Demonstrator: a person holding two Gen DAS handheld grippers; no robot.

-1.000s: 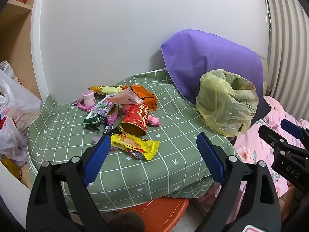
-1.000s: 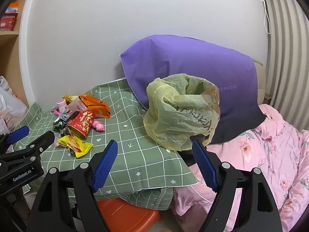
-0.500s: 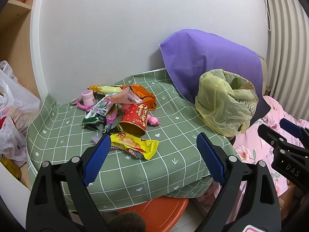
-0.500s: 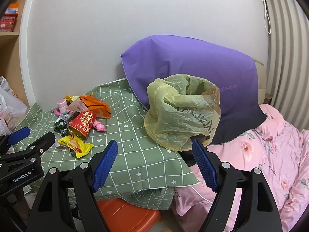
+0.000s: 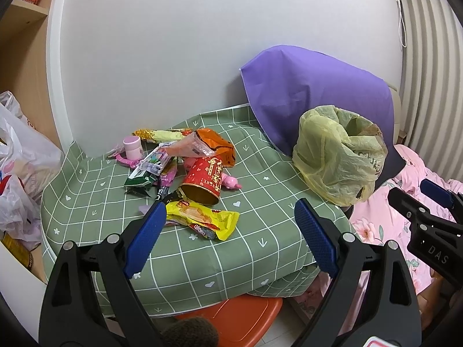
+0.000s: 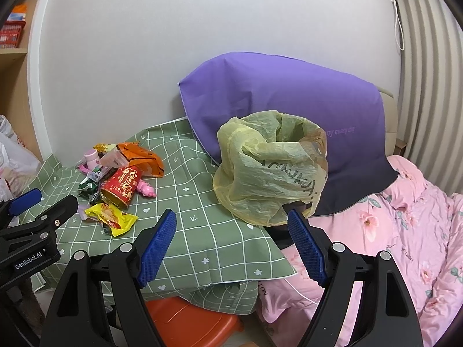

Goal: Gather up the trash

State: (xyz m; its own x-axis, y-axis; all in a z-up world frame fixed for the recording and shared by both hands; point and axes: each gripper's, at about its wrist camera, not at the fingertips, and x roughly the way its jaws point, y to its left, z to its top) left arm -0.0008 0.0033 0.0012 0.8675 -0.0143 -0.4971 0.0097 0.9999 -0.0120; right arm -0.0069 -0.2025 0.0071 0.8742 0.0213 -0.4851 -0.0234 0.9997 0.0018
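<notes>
A pile of trash lies on the green checked cloth: a yellow snack wrapper, a red paper cup on its side, an orange packet, a green wrapper and a small pink jar. An open yellow plastic bag stands to the right, against a purple pillow. My left gripper is open and empty, just in front of the yellow wrapper. My right gripper is open and empty, in front of the yellow bag. The pile also shows in the right wrist view.
A pink floral quilt lies on the right. An orange stool sits under the cloth's front edge. White plastic bags and a wooden shelf stand at the left. A white wall is behind.
Both views have shifted only slightly. Both grippers stay open and empty.
</notes>
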